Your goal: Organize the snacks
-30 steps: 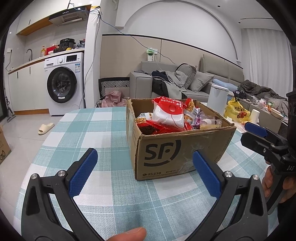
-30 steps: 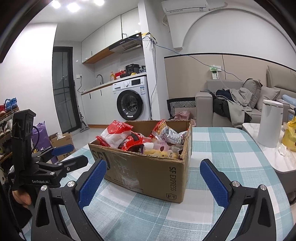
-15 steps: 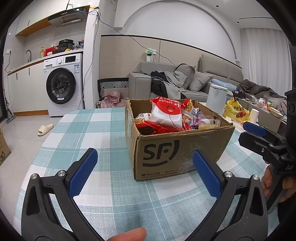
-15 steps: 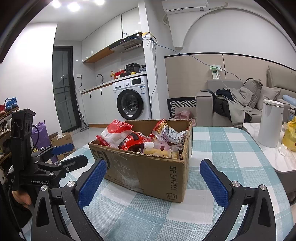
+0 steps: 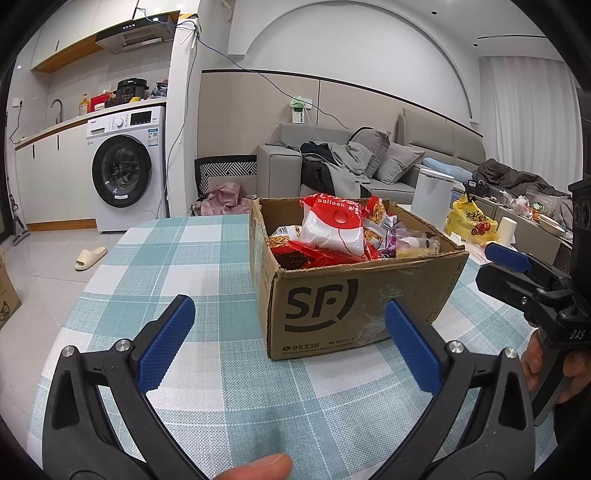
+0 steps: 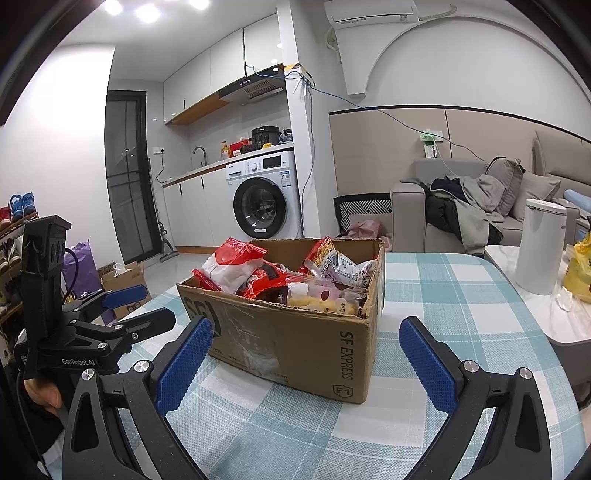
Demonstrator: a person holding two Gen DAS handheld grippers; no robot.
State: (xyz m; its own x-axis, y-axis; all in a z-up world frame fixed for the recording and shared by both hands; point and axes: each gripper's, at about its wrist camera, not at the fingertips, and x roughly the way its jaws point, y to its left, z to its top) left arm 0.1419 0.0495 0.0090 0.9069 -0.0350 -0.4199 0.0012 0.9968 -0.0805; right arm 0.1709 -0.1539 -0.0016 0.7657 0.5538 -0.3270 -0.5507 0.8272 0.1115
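Bright, even indoor light. Ceiling spots (image 6: pixel 147 9) blown out at top of right view. Soft, faint shadows under box (image 5: pixel 354 306). Strong fisheye bend, black vignette at corners. Sharp throughout; mild glare on tape (image 6: pixel 251 332) and floor (image 5: pixel 44 266).

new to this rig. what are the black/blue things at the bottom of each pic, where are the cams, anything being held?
No robot arm here: a person holds a two-finger claw in each hand, each carrying a fisheye camera looking forward along its blue fingers. One picture is from the left claw, the other from the right claw; each also sees the other claw off to its side. Both are open and hold nothing. On the checked tablecloth stands an open cardboard box full of snack packets.
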